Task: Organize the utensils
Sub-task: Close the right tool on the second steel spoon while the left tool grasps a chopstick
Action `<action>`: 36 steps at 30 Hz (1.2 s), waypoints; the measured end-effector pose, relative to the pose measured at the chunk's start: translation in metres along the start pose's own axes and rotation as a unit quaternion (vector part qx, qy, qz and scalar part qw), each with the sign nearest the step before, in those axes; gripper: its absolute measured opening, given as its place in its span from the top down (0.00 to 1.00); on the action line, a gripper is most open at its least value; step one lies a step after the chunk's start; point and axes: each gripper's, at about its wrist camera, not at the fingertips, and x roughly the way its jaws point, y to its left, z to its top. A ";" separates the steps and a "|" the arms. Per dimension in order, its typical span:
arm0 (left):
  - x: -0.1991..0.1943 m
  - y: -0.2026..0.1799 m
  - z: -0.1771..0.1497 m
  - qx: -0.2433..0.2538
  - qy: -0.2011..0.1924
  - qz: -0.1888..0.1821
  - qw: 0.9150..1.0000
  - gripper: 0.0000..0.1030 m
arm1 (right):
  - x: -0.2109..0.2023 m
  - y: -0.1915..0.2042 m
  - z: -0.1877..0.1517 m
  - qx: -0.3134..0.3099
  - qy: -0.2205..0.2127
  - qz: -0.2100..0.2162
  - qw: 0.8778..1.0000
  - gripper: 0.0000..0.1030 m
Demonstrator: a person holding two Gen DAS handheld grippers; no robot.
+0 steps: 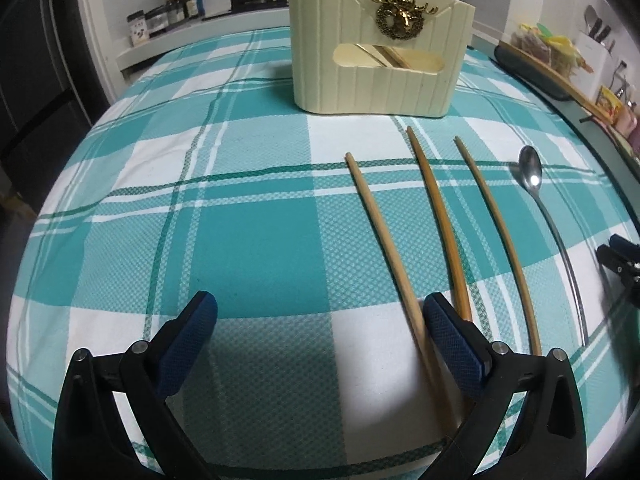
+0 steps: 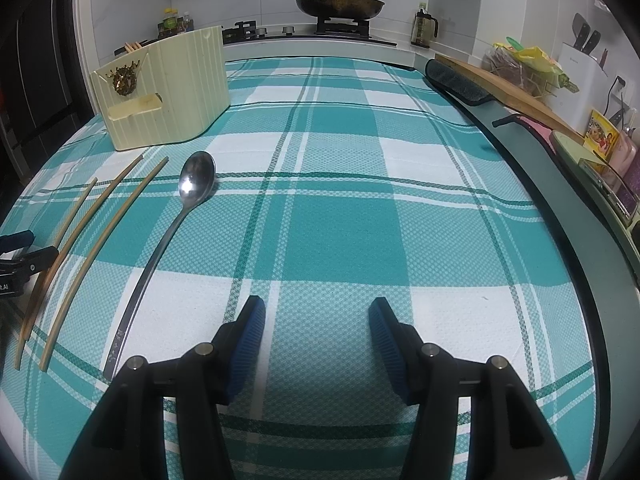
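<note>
In the left wrist view, the left gripper (image 1: 320, 312) hovers with its fingers (image 1: 198, 328) spread wide and nothing between them, above the teal plaid cloth (image 1: 248, 248) on the desk. Only this view shows the front of the cream utensil holder (image 1: 376, 60) squarely, with its gold emblem (image 1: 400, 20) and a window where chopsticks already inside can be seen. Three loose chopsticks (image 1: 434, 208) lie to the right, long axes running near to far, tips toward the holder; the leftmost passes just beside the right finger. The spoon (image 1: 532, 172) lies farthest right, bowl at the far end. In the right wrist view, the right gripper (image 2: 318, 316) is likewise wide open and empty, and the spoon (image 2: 196, 180) lies left of it, its handle reaching the near left finger. This view alone shows the pan (image 2: 340, 4) on the stove.
</note>
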 end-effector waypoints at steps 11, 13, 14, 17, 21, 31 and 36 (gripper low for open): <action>0.001 0.001 -0.001 0.003 -0.004 0.002 1.000 0.00 | -0.020 0.067 0.016 -0.021 0.022 0.095 0.995 0.46; 0.001 0.000 -0.002 0.003 -0.004 0.003 1.000 0.00 | -0.006 0.089 0.016 -0.045 0.042 0.093 0.994 0.47; 0.000 0.000 -0.003 0.004 -0.003 0.004 1.000 0.00 | 0.000 0.095 0.014 -0.051 0.050 0.089 0.993 0.48; -0.004 0.002 -0.008 0.009 -0.002 0.002 1.000 0.00 | 0.000 0.106 0.013 -0.079 0.037 0.060 0.994 0.62; -0.007 0.007 -0.012 0.013 -0.001 -0.003 1.000 0.00 | -0.001 0.088 0.014 -0.065 0.042 0.044 0.996 0.91; -0.011 0.020 -0.017 0.020 0.003 -0.007 1.000 0.00 | -0.015 0.035 -0.007 -0.024 0.039 0.000 0.999 0.92; -0.013 0.026 -0.020 0.024 0.009 -0.009 1.000 0.00 | -0.019 0.032 -0.013 -0.027 0.030 0.005 0.999 0.87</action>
